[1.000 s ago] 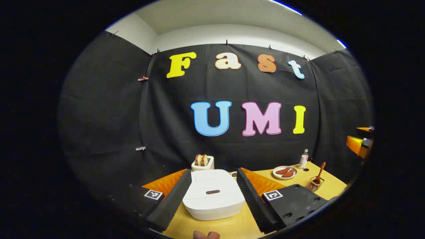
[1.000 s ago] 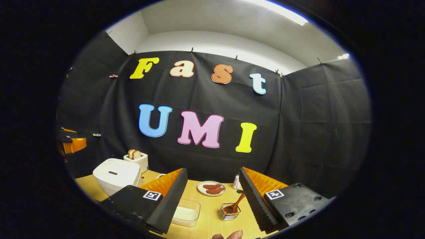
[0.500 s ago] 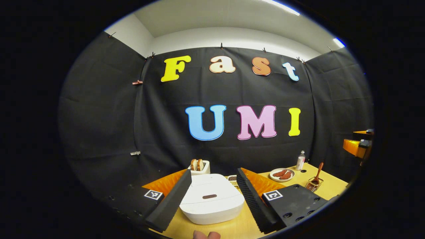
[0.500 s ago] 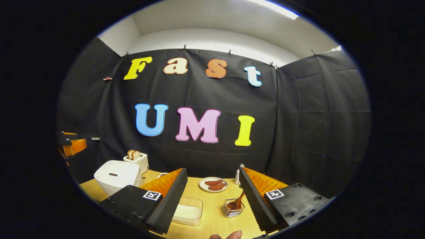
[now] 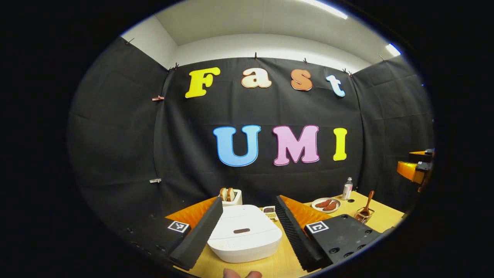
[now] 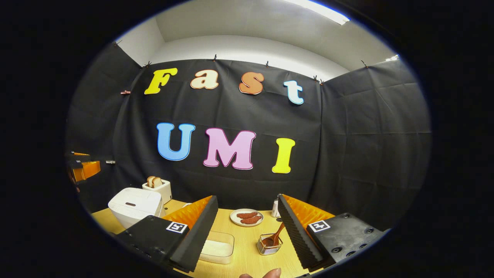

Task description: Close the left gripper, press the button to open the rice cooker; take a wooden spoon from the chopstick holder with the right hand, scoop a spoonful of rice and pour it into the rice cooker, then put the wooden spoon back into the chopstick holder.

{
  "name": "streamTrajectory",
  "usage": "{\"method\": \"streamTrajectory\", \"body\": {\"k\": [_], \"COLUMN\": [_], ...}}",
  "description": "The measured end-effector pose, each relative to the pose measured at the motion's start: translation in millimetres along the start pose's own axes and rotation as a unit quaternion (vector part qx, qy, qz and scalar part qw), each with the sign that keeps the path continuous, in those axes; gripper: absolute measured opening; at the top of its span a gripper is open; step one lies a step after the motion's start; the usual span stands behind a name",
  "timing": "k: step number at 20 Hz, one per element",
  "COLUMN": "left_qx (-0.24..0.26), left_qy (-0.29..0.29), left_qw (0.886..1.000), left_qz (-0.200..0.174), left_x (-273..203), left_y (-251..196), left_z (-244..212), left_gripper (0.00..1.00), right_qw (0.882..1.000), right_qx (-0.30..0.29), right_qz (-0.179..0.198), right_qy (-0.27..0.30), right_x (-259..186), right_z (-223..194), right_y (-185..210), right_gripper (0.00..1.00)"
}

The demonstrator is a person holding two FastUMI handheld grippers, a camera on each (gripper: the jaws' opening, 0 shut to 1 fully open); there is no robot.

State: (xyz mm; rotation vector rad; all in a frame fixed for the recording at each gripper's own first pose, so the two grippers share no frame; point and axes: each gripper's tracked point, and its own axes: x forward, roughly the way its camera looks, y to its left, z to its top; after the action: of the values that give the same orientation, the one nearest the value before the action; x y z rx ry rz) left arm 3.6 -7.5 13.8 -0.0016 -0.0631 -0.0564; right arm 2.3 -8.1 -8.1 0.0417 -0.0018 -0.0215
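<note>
Left gripper view: my left gripper (image 5: 244,231) is spread wide, jaws released, nothing between the pads. The rice cooker (image 5: 244,238) sits on the yellow table (image 5: 380,218) dead ahead, framed in the gap between my two fingers, lid down. Its dark oval button (image 5: 241,231) is on the lid top, roughly centred between the fingers; fingers aren't touching the cooker. Toaster (image 5: 230,196) with two slices stands behind the cooker against the wall. A small dish (image 5: 268,210) sits just right of the cooker's back corner. Further right: plate (image 5: 326,204) with reddish food, a small bottle (image 5: 347,189) behind it, and the chopstick holder (image 5: 362,216) with the wooden spoon (image 5: 367,203) standing in it, handle up and leaning right. All of that is well off to the right of my fingers. The other gripper's orange edge shows at far right, raised above table level.

Right gripper view: my right gripper (image 6: 247,231) is also wide open, empty. The chopstick holder (image 6: 269,245) sits on the table inside the gap, close to my right finger, not touching it. The wooden spoon (image 6: 274,236) leans in it, bowl down, handle angled up toward the right finger. A clear container of rice (image 6: 218,247) lies just beside my left finger, partly hidden behind it. Plate (image 6: 247,217) and bottle (image 6: 275,208) are further back between the fingers. Rice cooker (image 6: 135,206) is well to the left, outside the left finger, lid closed, toaster (image 6: 157,187) behind it.
</note>
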Motion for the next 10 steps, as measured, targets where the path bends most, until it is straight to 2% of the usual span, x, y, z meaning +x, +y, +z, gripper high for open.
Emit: {"method": "streamTrajectory", "body": {"k": [2,4,8,9,10], "left_qx": [-0.008,-0.006,0.004,-0.003,-0.008], "left_qy": [-0.005,-0.01,0.006,0.014,0.02], "left_qw": [1.0,1.0,0.997,0.995,0.995], "left_qz": [-0.007,-0.02,-0.082,-0.096,-0.095], "left_x": [1.1,0.8,1.1,-1.9,2.5], "left_y": [-2.0,-6.3,-25.8,-29.4,-27.9], "left_z": [3.8,7.7,4.9,3.0,-2.0], "left_gripper": [0.94,0.86,0.22,0.13,0.08], "right_qw": [1.0,1.0,1.0,1.0,1.0], "right_qx": [-0.004,-0.003,0.003,0.0,-0.003], "right_qz": [-0.004,-0.005,-0.006,-0.007,-0.007], "right_qy": [-0.004,-0.01,-0.011,-0.012,-0.011], "right_x": [-0.7,-2.0,-0.6,0.2,0.8], "right_z": [1.9,4.0,3.4,2.9,2.9], "right_y": [-3.2,-4.6,-3.5,-4.0,-4.1], "right_gripper": [0.98,0.98,0.97,0.97,0.98]}}
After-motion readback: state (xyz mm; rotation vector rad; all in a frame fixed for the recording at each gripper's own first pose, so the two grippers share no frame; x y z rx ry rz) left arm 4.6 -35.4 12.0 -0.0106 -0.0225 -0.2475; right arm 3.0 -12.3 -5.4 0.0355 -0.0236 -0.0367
